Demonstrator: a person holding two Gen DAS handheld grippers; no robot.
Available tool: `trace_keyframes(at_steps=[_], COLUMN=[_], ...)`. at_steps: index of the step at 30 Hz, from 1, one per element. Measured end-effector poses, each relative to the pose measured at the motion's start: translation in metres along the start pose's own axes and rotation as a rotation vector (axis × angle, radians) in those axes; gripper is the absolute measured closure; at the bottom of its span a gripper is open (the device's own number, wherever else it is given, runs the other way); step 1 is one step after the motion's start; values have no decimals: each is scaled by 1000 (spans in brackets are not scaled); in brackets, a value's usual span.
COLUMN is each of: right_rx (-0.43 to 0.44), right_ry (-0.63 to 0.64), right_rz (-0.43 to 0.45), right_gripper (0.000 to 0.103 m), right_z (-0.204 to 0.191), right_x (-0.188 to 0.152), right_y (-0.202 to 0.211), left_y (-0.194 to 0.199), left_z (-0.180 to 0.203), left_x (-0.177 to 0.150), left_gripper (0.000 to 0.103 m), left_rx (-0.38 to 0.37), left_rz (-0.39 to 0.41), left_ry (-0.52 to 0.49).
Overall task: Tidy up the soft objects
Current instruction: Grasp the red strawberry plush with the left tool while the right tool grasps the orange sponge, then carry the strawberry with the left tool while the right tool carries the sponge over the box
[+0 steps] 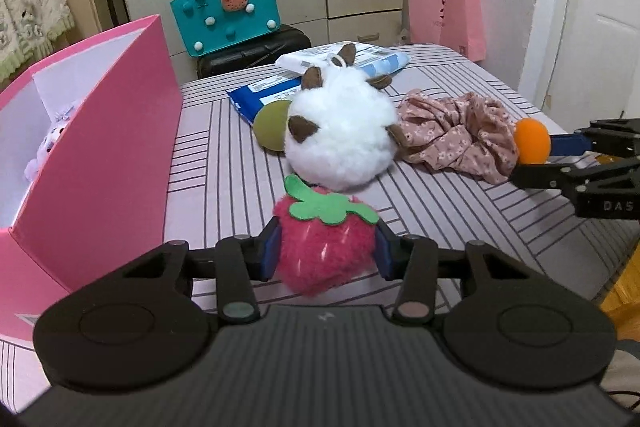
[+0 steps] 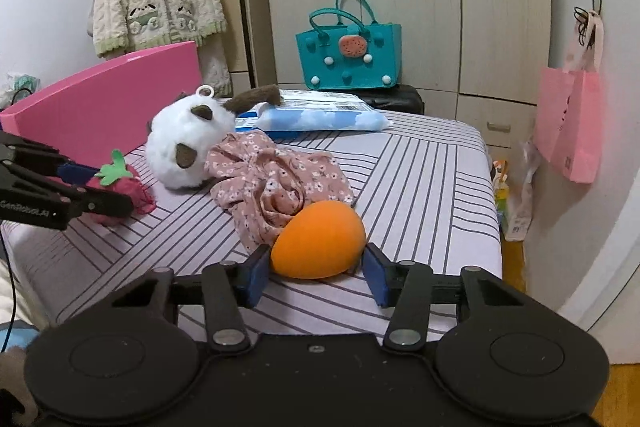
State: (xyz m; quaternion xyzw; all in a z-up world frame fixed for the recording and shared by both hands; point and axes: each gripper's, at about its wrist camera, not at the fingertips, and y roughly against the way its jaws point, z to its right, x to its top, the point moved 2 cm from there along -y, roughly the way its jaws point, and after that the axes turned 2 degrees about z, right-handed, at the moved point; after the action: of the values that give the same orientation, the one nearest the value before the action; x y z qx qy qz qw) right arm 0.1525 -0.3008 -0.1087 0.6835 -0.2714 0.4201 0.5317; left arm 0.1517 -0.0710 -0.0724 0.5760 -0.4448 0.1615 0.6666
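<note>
My left gripper (image 1: 325,253): pads pressed on the strawberry (image 1: 324,247), box (image 1: 100,147) to its left. My right gripper (image 2: 316,269): fingers flank the orange sponge (image 2: 318,239); grip uncertain. Scrunchie (image 2: 276,183) just ahead.

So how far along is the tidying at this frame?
Early. One purple-white plush already sits in the pink box. In hand: the left gripper closes on the strawberry plush, and the right gripper brackets the orange sponge, contact unclear. Left on the bed: white fluffy plush, floral scrunchie, green sponge.
</note>
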Motion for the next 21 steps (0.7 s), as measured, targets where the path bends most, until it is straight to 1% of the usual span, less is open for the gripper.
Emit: trace_keyframes(at_steps=[3,4,7,9,12,14,15,18,21], right_rx=[-8,-10,-12,-9,-6,-6,-8,-13,-25], right_ry=[1,4,6,-2,-25,-29,-29,-19,-7], right_rz=[-6,-7,-13,-13,-10,-6,-6,-3,8], right_gripper=[51,51,51,51,51,51,51,51,51], right_z=[0,0,-1,0,2,2,2,0,-2], right_x=[0,1,1,2,2,2,2,1,2], right_y=[0,0,-1,-1,-1,-1,-1,0,4], left_y=[0,1,4,4,-1,-4,-6,-4,-1], left_z=[0,2,8,8,7,3,1,-6,-10], left_x=[0,0,0,0,-1,-2,-3,-5,-5], left_gripper=[55,53,52,52,52,52,56,61,63], left_rx=[9,19,24,8,16,15,8,-2,-6], left_rz=[0,5,11,2,-13,-28,-35,-25,-11], left_ry=[17,2,-36,-30,-17,6,25,84,100])
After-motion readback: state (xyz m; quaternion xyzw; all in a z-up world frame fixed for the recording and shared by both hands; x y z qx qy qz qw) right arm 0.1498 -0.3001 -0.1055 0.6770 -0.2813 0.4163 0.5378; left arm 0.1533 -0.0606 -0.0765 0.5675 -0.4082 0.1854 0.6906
